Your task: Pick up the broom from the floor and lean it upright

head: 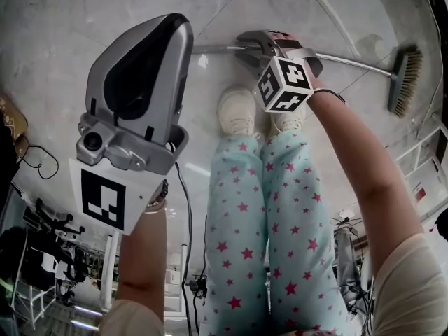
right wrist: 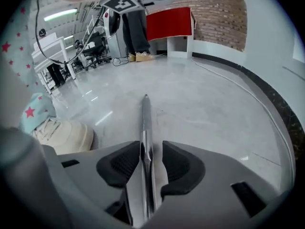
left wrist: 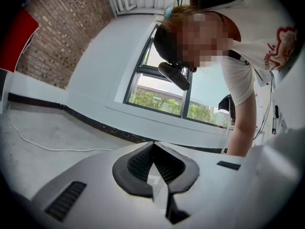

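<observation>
So our right gripper (right wrist: 151,149) straddled the broom handle (head: 357,63), jaws spread, not pinching; it ran across the frame's top, brush head (head: 406,79) upper right, the closed-up left gripper (left wrist: 153,149) farther off.

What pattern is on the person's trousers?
The trousers are pale blue with pinkish-red stars all over. They show best in the head view.

Shiny metal broom handle (right wrist: 145,123), coarse bristles (head: 406,79), glossy polished floor (right wrist: 209,104)

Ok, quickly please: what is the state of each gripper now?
Left gripper: closed, empty.
Right gripper: open, broom handle between its jaws, not yet gripped.
</observation>
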Available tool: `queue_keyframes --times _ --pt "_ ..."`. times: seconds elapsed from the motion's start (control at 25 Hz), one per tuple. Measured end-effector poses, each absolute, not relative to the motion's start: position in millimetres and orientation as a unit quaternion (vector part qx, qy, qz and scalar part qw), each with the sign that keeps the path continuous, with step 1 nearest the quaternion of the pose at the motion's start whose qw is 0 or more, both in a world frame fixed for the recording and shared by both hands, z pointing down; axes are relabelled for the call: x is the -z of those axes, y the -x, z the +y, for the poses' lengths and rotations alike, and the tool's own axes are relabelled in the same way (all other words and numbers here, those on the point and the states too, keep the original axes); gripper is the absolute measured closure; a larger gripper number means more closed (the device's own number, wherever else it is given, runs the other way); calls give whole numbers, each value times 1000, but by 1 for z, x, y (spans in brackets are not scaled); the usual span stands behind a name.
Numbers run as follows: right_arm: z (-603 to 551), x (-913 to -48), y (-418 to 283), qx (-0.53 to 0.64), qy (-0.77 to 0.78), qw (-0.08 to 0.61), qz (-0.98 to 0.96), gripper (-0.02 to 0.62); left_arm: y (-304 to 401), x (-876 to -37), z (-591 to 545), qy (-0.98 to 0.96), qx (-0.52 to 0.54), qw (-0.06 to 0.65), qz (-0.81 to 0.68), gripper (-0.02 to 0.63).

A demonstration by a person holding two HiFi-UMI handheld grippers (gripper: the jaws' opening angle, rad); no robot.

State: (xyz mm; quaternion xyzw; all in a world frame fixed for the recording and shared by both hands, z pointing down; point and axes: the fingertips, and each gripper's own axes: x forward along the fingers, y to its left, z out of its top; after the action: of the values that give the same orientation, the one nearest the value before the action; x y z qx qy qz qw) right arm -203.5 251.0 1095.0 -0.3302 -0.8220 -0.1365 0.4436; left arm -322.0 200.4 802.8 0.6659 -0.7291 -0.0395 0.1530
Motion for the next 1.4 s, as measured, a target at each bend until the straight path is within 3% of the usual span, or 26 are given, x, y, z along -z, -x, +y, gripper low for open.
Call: queue_keyframes --times 0.28,0.32,0.52,0.8,1.4 --pt "252 -1103 203 131 344 443 -818 440 319 -810 201 -670 46 160 -723 590" --pt "250 -1098 205 137 347 441 -816 481 320 -805 198 -671 44 161 -722 590" --pt "211 -1022 207 165 340 458 -805 499 333 -729 161 -673 61 157 -720 589" --pt "228 -976 240 151 312 363 -865 499 343 -724 186 -663 16 148 -734 589" --pt "77 -670 238 106 135 248 -953 505 348 -467 104 -668 -40 60 -741 589"
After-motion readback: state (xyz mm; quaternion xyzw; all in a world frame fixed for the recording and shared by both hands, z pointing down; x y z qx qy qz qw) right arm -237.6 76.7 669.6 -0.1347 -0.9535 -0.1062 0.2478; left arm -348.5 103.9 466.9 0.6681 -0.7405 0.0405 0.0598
